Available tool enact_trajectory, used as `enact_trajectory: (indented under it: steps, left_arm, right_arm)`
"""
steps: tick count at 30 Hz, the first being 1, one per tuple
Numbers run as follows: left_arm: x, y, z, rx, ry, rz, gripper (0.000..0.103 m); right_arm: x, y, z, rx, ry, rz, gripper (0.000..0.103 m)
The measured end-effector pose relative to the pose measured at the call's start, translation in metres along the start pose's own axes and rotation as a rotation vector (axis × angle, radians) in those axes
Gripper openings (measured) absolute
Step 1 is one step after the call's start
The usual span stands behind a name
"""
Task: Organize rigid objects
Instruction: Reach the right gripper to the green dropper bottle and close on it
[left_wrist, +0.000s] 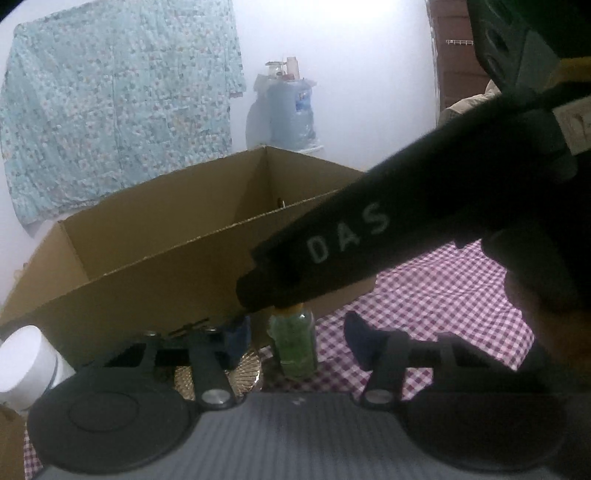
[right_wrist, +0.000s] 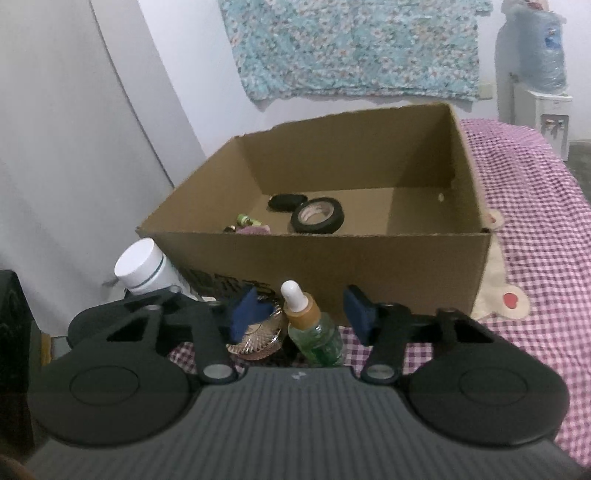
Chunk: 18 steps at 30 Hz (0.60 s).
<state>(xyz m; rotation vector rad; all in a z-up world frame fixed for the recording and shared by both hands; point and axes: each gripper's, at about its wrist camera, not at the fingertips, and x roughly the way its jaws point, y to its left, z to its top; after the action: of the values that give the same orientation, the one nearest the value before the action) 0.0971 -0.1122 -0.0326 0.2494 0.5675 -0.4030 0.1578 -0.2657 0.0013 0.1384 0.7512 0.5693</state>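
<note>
On checked cloth (right_wrist: 535, 206), upright green glass dropper bottle (right_wrist: 314, 332), white-tipped.

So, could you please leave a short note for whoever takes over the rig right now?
Right gripper: open, pads either side of the dropper bottle, not touching.
Left gripper: open, empty, facing the same bottle.
Done: tape roll, black case and small bits lie in the cardboard box.
To do: bottle, white jar and glass dish, in front of the box.
</note>
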Motion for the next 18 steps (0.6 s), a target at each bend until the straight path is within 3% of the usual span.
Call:
enact_trajectory:
  steps: [3, 18]
  left_arm:
    - [0.000, 0.000, 0.000, -0.004, 0.007, -0.004, 0.044]
    - [0.027, -0.008, 0.004, 0.043, 0.081, 0.001, 0.042]
  right_arm:
    - [0.005, -0.004, -0.001, 0.007, 0.010, 0.007, 0.022]
    - [-0.004, -0.033, -0.014, 0.118, 0.006, 0.016, 0.020]
